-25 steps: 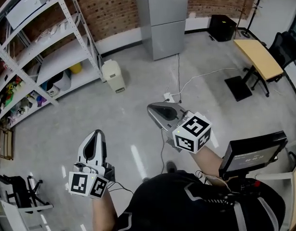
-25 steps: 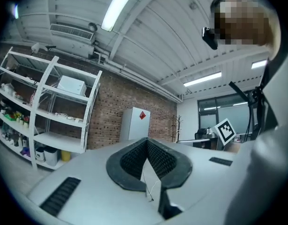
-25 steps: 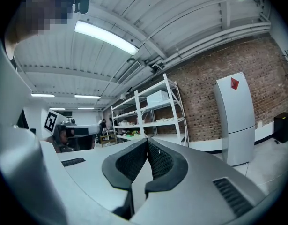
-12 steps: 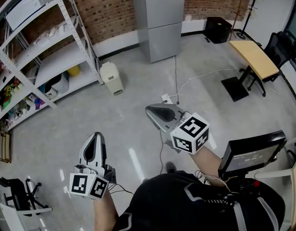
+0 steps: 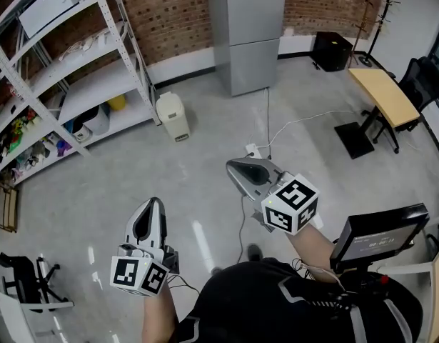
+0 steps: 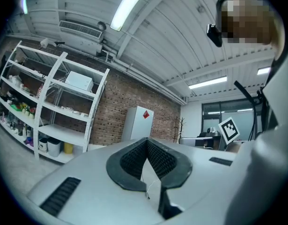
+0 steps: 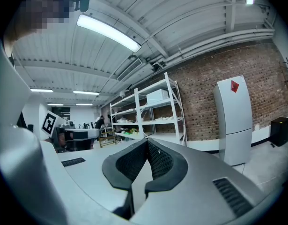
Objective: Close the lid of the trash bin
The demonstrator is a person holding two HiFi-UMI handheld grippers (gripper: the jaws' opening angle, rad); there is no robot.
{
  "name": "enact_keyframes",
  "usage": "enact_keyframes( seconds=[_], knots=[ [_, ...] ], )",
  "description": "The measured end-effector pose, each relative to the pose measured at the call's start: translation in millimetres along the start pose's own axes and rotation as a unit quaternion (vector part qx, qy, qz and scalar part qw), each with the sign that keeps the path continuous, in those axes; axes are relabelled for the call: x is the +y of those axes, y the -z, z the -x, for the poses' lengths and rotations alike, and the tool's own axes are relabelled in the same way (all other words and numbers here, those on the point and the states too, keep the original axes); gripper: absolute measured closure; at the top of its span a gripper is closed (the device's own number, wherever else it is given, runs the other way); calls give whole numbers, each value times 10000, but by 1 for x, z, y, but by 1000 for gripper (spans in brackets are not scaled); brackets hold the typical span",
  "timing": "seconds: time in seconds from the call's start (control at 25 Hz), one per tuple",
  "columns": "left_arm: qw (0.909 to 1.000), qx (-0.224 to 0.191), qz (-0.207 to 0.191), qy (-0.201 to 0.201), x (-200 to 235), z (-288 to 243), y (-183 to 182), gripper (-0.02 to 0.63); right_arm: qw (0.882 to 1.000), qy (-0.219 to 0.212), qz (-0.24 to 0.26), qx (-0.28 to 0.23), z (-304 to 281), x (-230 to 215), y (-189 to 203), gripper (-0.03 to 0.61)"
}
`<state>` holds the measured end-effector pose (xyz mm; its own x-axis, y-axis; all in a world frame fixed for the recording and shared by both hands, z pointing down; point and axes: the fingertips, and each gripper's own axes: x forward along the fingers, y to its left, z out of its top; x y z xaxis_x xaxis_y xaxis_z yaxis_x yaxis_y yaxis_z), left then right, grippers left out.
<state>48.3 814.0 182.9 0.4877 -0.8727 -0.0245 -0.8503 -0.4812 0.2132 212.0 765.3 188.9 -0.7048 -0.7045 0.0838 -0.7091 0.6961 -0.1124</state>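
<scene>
The trash bin [image 5: 173,116] is a small cream one on the floor beside the metal shelving, far ahead of both grippers; its lid looks down, though it is too small to be sure. My left gripper [image 5: 155,204] is held low at the left, jaws shut and empty, pointing toward the bin. My right gripper [image 5: 233,168] is held higher at the centre, also shut and empty. In the left gripper view the left gripper [image 6: 147,141] has its pads meeting at the tip. The right gripper [image 7: 147,141] looks the same in its own view. Neither touches anything.
White metal shelving [image 5: 62,84] with stored items runs along the left. A tall grey cabinet [image 5: 248,34] stands against the brick wall. A power strip [image 5: 251,149] with cables lies on the floor ahead. A wooden table [image 5: 387,95] and black screen [image 5: 380,233] are at right.
The head view has shifted a little, so the bin and cabinet sit slightly right and lower. Both grippers stay shut and empty, held about as before.
</scene>
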Motion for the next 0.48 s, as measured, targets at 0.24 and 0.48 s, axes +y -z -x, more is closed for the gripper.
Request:
enact_keyframes(
  seconds=[0.24, 0.48],
  knots=[
    [10000, -13, 22, -23, 0, 1, -2, 615, 10000, -30, 40, -25, -4, 0, -4, 571],
    [9999, -25, -9, -101, -3, 1, 0, 615, 10000, -2, 20, -27, 2, -4, -2, 571]
  ],
)
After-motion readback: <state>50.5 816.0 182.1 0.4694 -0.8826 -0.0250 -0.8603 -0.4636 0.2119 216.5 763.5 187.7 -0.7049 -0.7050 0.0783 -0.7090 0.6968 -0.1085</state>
